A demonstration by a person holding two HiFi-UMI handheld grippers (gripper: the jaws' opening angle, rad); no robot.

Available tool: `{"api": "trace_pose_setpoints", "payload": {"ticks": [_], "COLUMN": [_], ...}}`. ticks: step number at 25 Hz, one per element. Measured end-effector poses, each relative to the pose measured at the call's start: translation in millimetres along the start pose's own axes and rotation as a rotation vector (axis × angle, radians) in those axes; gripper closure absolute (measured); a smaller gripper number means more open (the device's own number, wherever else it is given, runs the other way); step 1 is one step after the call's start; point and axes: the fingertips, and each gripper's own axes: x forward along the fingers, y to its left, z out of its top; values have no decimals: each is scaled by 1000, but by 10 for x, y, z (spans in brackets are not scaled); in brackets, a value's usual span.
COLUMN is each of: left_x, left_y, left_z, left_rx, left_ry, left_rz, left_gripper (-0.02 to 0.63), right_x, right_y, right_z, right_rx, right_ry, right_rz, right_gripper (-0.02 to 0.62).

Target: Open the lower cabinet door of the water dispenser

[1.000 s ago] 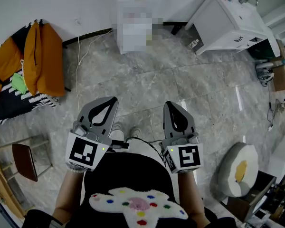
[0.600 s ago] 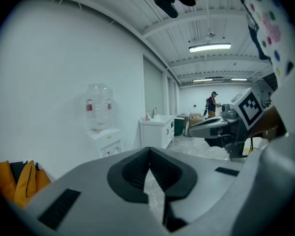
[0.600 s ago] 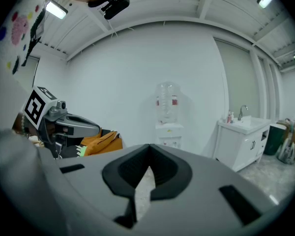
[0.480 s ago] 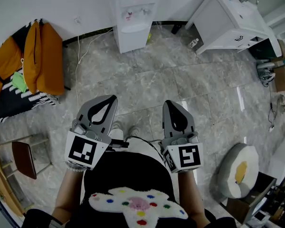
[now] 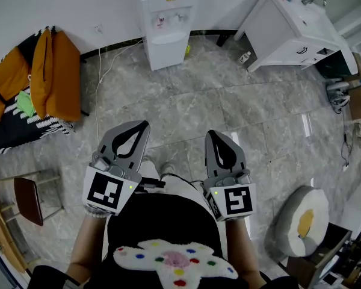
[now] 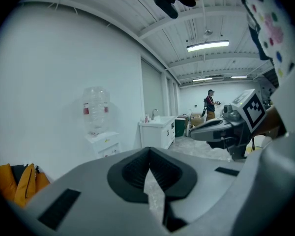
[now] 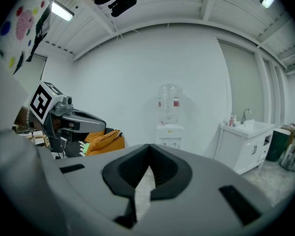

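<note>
Here's the water dispenser (image 5: 166,26), standing against the white wall at the top of the head view, a clear bottle (image 7: 169,103) upright on its top, and its lower cabinet door (image 5: 168,54) sits flush with the front, not opened. Well back from the dispenser, across a stretch of grey marble floor (image 5: 228,101), the person holds both tools out, level with each other and pointing towards it. The left gripper (image 5: 141,130) has its fingers pressed together with nothing between them; its own view confirms it, the dark pads meeting at a point. The right gripper (image 5: 213,136) is the same story: fingers closed tight on nothing, and the dispenser lines up just above its tip in the right gripper view. Neither tool is anywhere near touching the dispenser. To the dispenser's left an orange jacket (image 5: 54,71) lies over a striped heap, and a thin cable (image 5: 98,95) trails across the floor between jacket and dispenser. To the dispenser's right stands a white sink cabinet (image 5: 289,29), apart from it. Far beyond that cabinet, in the left gripper view, a person (image 6: 210,104) stands in the distance.
</note>
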Motion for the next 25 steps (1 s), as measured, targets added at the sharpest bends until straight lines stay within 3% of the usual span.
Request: {"api": "trace_pose_setpoints", "payload": {"ticks": [12,25], "left_x": [150,459], "left_y": [-299,-286], "left_z": [123,68], "left_rx": [31,28], "left_ry": [-44,-42], "left_rz": [-20,-78], "left_gripper": [594,594], "right_x": [-260,-173], "right_y": [-257,-447], "right_z": [6,-124], "right_rx": [3,-4], "right_ry": [-34,-3], "right_rz": [-34,-95], "right_gripper": [591,591]}}
